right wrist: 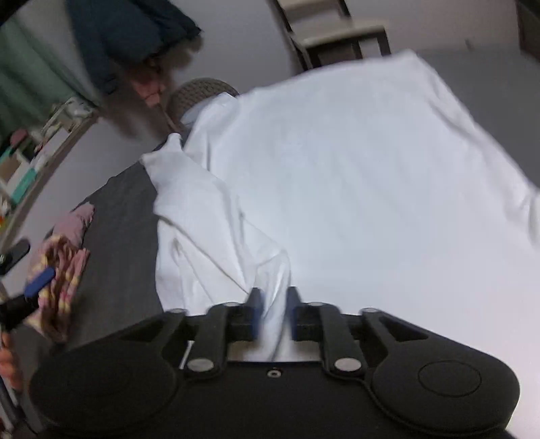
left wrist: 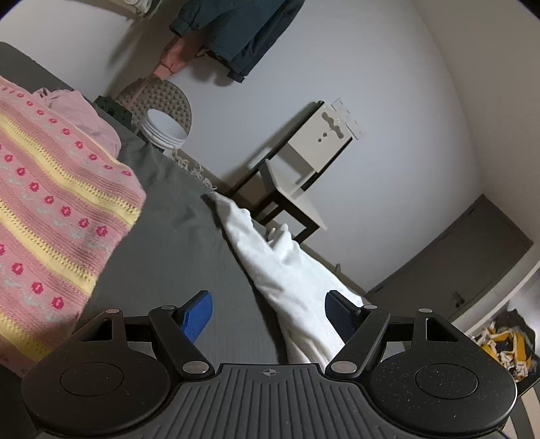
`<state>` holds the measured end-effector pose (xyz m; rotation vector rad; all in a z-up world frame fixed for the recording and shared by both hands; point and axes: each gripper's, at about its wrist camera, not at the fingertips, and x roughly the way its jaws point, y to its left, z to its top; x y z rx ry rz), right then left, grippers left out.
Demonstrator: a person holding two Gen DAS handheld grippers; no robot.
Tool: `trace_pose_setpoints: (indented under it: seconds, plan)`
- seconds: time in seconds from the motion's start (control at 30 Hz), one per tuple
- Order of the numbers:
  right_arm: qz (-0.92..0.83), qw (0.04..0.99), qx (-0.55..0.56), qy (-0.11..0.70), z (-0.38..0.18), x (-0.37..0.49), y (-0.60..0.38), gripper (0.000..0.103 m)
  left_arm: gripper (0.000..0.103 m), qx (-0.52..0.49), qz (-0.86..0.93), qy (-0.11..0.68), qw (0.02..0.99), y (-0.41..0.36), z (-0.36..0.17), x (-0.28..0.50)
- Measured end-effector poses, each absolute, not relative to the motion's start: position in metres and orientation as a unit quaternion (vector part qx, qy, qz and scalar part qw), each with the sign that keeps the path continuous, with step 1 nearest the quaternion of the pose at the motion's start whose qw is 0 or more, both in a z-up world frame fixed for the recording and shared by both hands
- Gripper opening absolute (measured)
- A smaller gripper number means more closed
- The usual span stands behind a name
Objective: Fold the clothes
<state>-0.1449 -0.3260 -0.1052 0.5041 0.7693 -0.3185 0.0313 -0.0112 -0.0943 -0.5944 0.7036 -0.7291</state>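
Right gripper (right wrist: 274,314): fingers (right wrist: 253,314) nearly together, clamped on a pinched ridge of the white garment (right wrist: 337,175). The fold of cloth runs up between the blue pads and drapes back toward the gripper body. From there the garment spreads wide ahead and to the right, mostly flat, with a bunched, creased section on its left side. The right wrist view is motion-blurred, so fine detail is soft.

Left gripper (left wrist: 266,315): fingers (left wrist: 199,315) wide apart, holding nothing. The right-hand pad sits against or just over the near edge of the white garment; cannot tell if it touches. In this view the garment shows as a narrow white strip running away from the gripper across the dark grey surface (left wrist: 175,243). Cannot tell if that surface is a bed or a counter.

Left of the open gripper: a pink knit blanket (left wrist: 50,202) with yellow stripes and red dots lies on the same surface, well apart from the white garment. A plain pink cloth (left wrist: 84,114) lies bunched at its far end.

Beyond the surface edge: a woven chair back (left wrist: 158,98) with a white bucket (left wrist: 163,130) in front, and a dark-framed side table (left wrist: 290,196) with a white box against the wall. A person in dark clothing (left wrist: 233,30) stands at the top, arm hanging. A heap of dark and yellow clothes (left wrist: 503,344) sits at far right.
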Motion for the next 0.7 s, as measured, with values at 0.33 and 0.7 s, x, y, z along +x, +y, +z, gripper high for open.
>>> trace_pose_setpoints:
  seconds: [0.33, 0.7]
  plan:
    - [-0.015, 0.877, -0.304, 0.372, -0.081, -0.034, -0.193, 0.040, 0.073, -0.291, -0.336, 0.341, 0.828, -0.011, -0.102, 0.031]
    - [-0.024, 0.794, -0.490, 0.359, -0.157, 0.038, -0.175, 0.007, 0.073, -0.321, -0.328, 0.347, 0.818, -0.003, -0.116, 0.038]
